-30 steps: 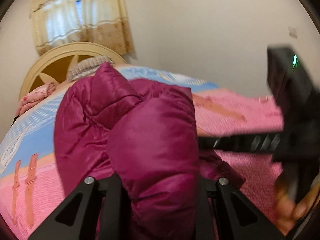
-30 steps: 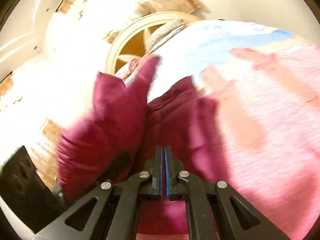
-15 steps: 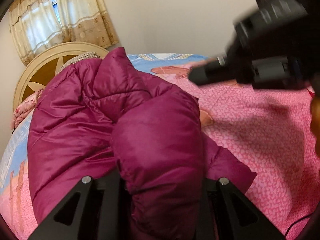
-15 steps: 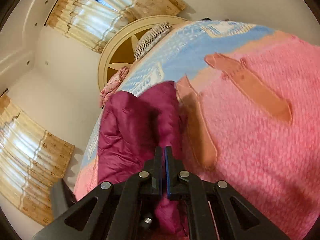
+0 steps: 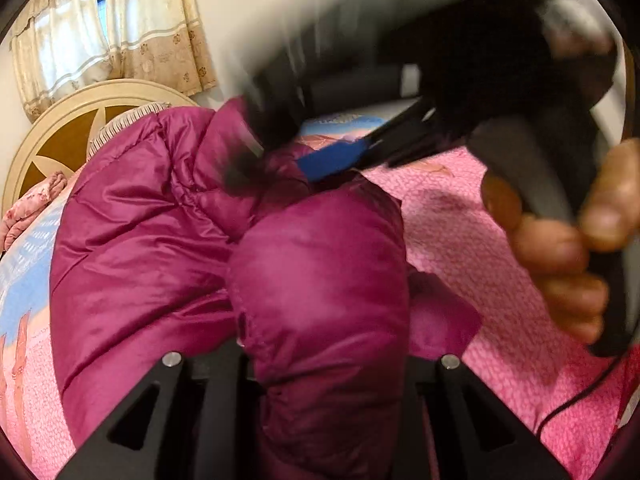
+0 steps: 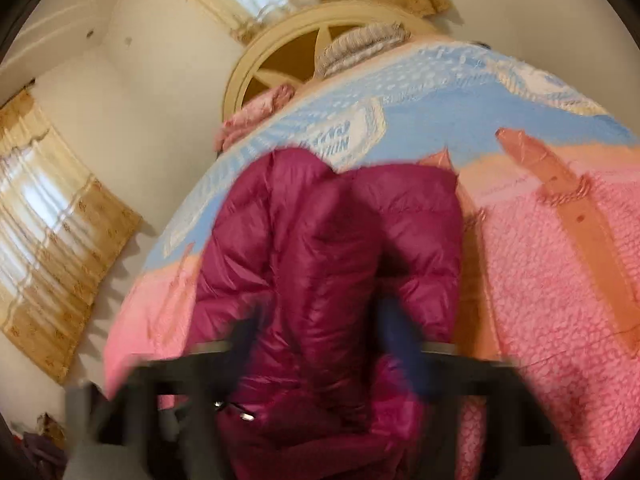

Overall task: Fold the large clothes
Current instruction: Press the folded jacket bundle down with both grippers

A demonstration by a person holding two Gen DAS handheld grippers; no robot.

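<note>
Bedroom with curtains and a pink-and-blue bedspread (image 6: 560,280) — magenta puffer jacket (image 6: 320,260) lies bunched on the bed. Left claw (image 5: 320,360) has a thick padded fold of the jacket filling the gap between its fingers, jaws opening. Right claw (image 6: 320,340), blurred, straddles another fold, jaws opening — pad contact can't be told. Rounded headboard (image 6: 280,60) behind.

A pink and blue bedspread (image 6: 540,240) covers the bed; a round cream headboard (image 5: 60,128) stands behind. Patterned beige curtains (image 5: 152,36) hang above.
</note>
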